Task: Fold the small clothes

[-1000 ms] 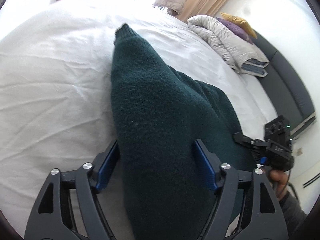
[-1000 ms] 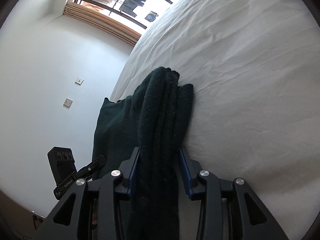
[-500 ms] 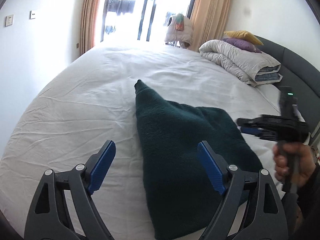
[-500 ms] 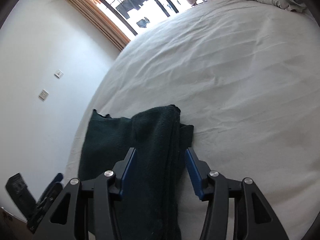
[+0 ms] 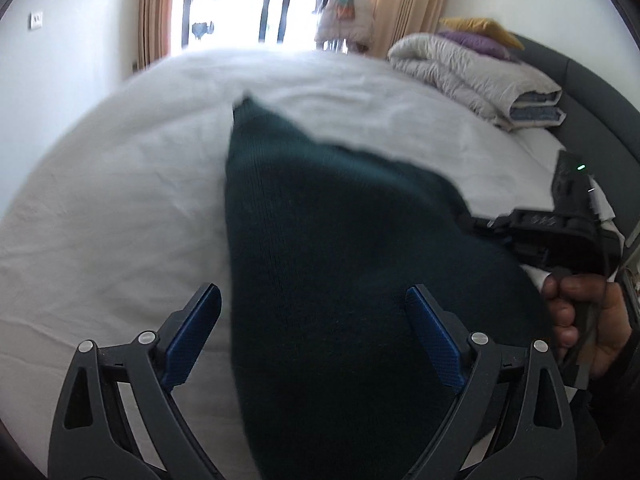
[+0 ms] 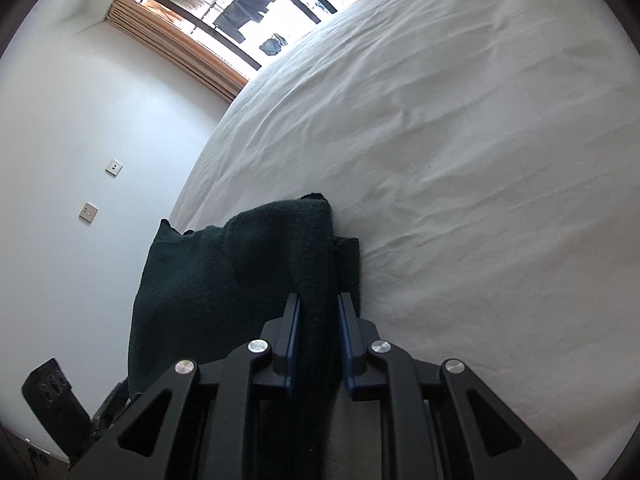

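A dark green knitted garment (image 5: 340, 248) lies folded on the white bed sheet (image 5: 120, 208), narrowing to a point toward the window. My left gripper (image 5: 312, 300) is open, its blue pads wide apart on either side of the garment's near part. My right gripper (image 6: 318, 304) is shut on a thick folded edge of the garment (image 6: 256, 272), which runs between its pads. The right gripper also shows in the left wrist view (image 5: 560, 228), held by a hand at the garment's right edge.
A folded grey duvet (image 5: 476, 76) with purple and yellow pillows (image 5: 480, 30) lies at the bed's far right by the dark headboard (image 5: 592, 96). A window with tan curtains (image 5: 156, 8) is behind the bed. A white wall (image 6: 80, 128) runs along the bed's left side.
My right gripper opened half a second ago and has now closed again on the garment's folded edge. My left gripper stayed open and moved back down close over the garment.
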Available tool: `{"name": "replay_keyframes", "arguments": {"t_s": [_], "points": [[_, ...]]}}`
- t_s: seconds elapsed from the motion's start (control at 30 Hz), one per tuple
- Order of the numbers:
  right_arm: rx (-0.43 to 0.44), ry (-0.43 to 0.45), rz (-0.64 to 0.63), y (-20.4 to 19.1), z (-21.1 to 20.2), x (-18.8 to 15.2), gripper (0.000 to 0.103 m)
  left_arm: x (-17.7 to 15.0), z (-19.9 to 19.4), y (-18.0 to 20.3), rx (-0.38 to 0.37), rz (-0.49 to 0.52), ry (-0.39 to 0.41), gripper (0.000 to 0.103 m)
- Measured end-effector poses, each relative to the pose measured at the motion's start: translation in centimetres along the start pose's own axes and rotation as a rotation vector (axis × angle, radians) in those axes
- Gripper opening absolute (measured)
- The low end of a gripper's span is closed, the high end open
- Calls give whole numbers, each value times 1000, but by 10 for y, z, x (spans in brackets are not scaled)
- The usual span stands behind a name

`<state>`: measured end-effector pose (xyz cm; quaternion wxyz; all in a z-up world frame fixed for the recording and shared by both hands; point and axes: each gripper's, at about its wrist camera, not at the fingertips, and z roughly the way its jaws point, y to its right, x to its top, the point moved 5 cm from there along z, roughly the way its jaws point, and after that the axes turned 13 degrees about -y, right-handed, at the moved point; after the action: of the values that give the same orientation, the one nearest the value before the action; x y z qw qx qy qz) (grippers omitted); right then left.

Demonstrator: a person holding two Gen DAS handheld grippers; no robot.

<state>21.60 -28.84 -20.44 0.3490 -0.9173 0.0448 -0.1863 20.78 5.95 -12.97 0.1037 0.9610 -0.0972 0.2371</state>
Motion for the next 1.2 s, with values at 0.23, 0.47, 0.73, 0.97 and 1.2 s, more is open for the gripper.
{"name": "replay_keyframes", "arguments": {"t_s": [0.23,0.47,0.73,0.97,1.2], "points": [[-66,10,-14,-5,-26,-2,41,-3,20,-12,-78,-57,-40,103],[52,-37,-218,-76,-35,-36,41,-5,24,-14,-78,-66,-33,103],[71,-49,-225,-47,-24,-102,32,-16,3,-10,-46,-79,-10,103],[-82,66,-273,-45,-67,-136,70,-32,-72,4,151,-38,226,103],[-297,316,-359,-68,-135,-149,83,-41,-180,28,443,10,520,103]]}}
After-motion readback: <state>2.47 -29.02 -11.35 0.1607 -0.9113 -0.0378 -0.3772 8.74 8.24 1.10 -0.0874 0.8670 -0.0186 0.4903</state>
